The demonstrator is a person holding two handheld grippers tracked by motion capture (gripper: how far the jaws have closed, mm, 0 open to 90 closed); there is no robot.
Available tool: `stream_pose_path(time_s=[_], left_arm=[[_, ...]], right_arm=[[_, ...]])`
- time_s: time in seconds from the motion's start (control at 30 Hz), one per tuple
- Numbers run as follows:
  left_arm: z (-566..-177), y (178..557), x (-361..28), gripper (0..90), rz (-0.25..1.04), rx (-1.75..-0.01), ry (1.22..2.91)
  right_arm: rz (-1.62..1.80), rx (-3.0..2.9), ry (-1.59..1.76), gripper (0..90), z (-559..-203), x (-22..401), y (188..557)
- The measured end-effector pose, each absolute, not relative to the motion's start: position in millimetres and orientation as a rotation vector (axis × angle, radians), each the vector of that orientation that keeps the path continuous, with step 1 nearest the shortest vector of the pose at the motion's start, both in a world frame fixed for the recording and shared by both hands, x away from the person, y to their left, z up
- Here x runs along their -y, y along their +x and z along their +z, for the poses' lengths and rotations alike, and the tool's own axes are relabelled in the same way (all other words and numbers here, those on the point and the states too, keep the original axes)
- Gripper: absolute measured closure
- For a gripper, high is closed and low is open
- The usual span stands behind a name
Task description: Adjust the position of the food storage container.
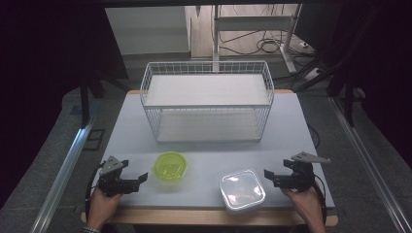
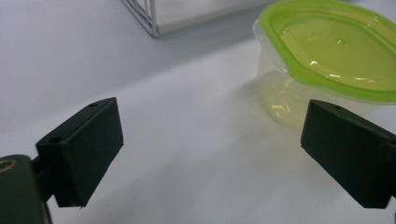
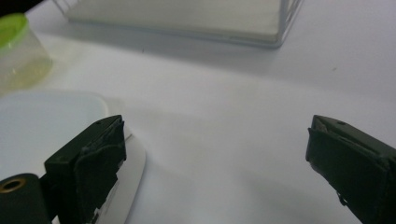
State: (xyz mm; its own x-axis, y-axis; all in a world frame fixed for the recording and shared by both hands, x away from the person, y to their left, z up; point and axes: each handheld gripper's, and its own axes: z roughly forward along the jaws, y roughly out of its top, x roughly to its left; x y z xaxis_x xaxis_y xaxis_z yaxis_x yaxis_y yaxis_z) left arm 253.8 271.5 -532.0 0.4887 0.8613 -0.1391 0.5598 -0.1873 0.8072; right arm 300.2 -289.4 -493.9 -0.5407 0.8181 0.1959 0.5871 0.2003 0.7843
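- The left hand-held gripper (image 1: 137,180) rests low at the near left of the tabletop (image 1: 126,136), its jaws wide apart with nothing between them.
- In the left gripper view, the green-lidded tub (image 2: 322,60) stands just beyond the right-hand jaw; whether it touches is hard to tell, but no grip is formed.
- The right hand-held gripper (image 1: 268,175) sits at the near right, jaws likewise spread and empty.
- The white box (image 1: 241,189), a square lidded container, lies just beside the right gripper's tips near the front edge of the tabletop; in the right gripper view its rim runs under the left-hand jaw without being pinched.
- The green-lidded tub stands on the tabletop between the left gripper and the white box, apart from both and in front of the basket.
- The wire basket (image 1: 206,68) stands at the far middle, well apart from both containers; no container lies in it.
- Both lids look seated on their containers.
- Judgement: the work seems to be at its very start. Nothing is lifted, nothing is gripped, and neither container sits in the basket.
- What appears left: closing each gripper on its nearest container, lifting, and carrying it, most likely to the basket, though the pictures alone do not settle the goal.
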Motion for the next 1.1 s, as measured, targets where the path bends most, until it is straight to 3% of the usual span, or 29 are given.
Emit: stream_pose_path(time_s=[0.1, 0.4, 0.8, 1.1], left_arm=[[-532, 255, -269, 7.1, 0.376, -1.177, 1.873], [-526, 252, -263, 5.9, 0.371, -1.146, 1.901], [-511, 246, -260, 26.0, 0.424, -1.126, 1.854], [-493, 243, -242, 55.0, 0.329, -1.047, 1.863]], right_arm=[[1.228, -2.249, 1.332, 8.7, -497, 288, 301], [1.204, -2.255, 1.303, 17.0, -496, 284, 299], [1.205, -2.227, 1.325, 17.2, -497, 284, 299], [1.196, -2.225, 1.323, 17.2, -498, 285, 299]])
